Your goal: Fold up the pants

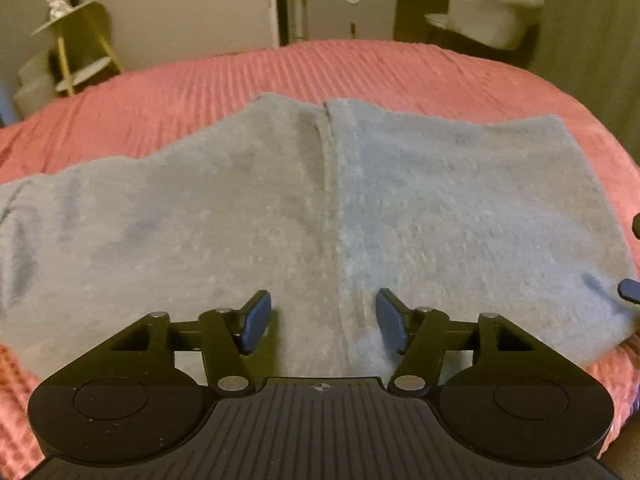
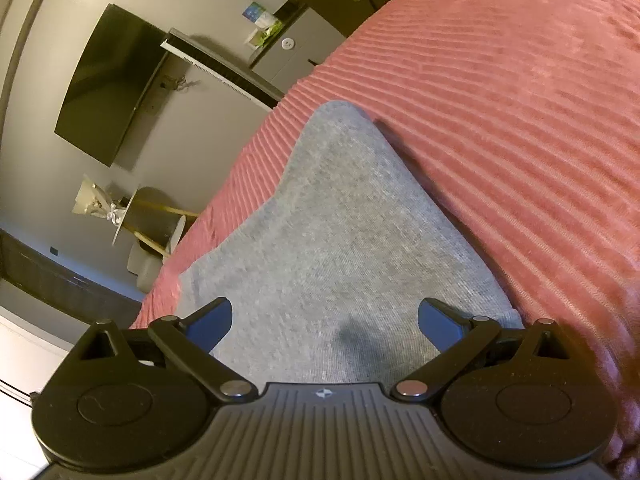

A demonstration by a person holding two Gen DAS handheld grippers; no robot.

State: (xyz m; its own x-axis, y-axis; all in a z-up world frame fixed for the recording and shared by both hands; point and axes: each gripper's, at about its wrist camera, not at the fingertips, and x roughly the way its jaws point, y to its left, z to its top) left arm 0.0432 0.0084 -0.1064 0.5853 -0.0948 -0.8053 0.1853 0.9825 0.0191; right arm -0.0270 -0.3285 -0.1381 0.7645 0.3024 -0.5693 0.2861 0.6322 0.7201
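Grey pants lying folded at near edge of pink bedspread, both left gripper and right gripper open, empty; probably further folding left.

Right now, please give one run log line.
grey knit pants flat on pink ribbed bedspread | left gripper open | right gripper open

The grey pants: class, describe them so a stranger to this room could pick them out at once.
Find the bed's pink ribbed bedspread. Spread flat on it lie the grey knit fabric pants, a seam running down their middle. They are the only grey cloth on the pink cover.
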